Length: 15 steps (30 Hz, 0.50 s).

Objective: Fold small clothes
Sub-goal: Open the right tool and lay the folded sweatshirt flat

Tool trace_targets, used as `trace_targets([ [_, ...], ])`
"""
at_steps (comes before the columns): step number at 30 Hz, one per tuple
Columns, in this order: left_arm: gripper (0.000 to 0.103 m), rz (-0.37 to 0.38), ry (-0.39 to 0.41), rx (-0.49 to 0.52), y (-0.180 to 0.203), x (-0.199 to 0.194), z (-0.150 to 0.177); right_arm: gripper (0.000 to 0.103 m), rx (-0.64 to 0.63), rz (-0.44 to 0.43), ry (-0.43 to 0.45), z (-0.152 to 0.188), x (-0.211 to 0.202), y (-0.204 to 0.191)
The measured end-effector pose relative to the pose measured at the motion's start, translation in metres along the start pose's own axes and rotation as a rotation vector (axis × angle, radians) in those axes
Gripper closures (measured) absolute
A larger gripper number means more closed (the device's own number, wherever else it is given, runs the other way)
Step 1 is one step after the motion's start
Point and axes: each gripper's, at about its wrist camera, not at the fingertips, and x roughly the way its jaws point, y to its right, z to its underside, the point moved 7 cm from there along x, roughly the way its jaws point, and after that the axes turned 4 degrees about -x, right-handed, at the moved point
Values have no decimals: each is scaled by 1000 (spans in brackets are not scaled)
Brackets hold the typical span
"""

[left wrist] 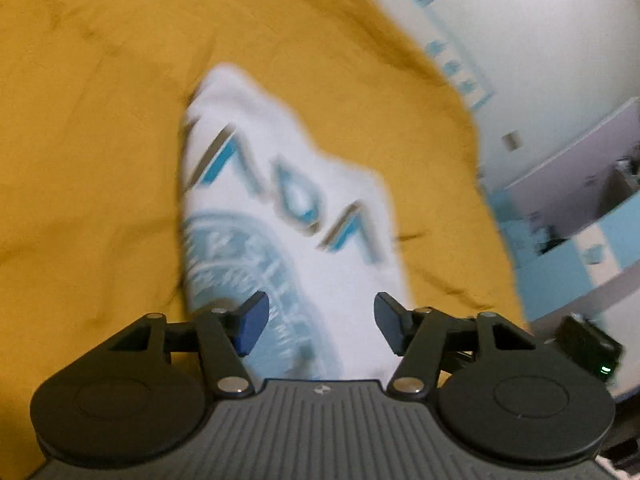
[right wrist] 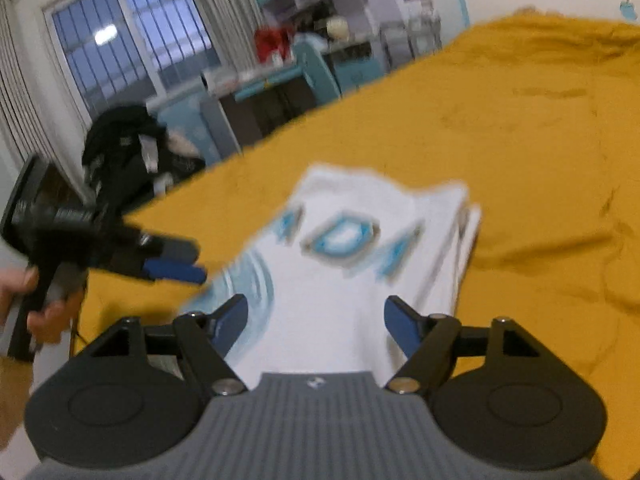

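Lying in the middle of both frames, a white garment (left wrist: pixel 288 216) is folded into a narrow, soft-edged packet on a wrinkled mustard-yellow sheet (left wrist: pixel 100 120). Its cotton face carries angular blue and grey letters and, lower down, a pale blue round emblem; motion blur smears both, so the print cannot be read. In the right wrist view the garment (right wrist: pixel 352 280) shows stacked layers along its right edge, and the sheet (right wrist: pixel 540 140) fills the right half of the frame.

The garment's near end is cut off behind each gripper's ribbed grey body. Shelves and a barred window in the upper left of the right wrist view are blurred.

The left gripper (left wrist: pixel 320 320) stands released, its blue-padded fingers spread wide over the emblem, gripping nothing. The right gripper (right wrist: pixel 316 324) is likewise spread wide above the cloth, holding nothing. At the left edge of the right view, the left gripper (right wrist: pixel 188 262) appears side-on with a hand (right wrist: pixel 36 300) on its handle.
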Motion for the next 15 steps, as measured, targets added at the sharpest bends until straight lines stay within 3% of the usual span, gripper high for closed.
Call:
trace_targets([
  [3,37,-20,4,1,-15,7,11,36,3,47,-68,24,15,16],
  [10,39,-35,26,56,-7,2,12,36,55,69,-40,33,15,19],
  [13,37,-109,88,78,8,-21,11,36,136,97,10,18,-1,14],
  [15,32,-195,165,122,23,-43,13,34,155,162,35,4,-17,5],
])
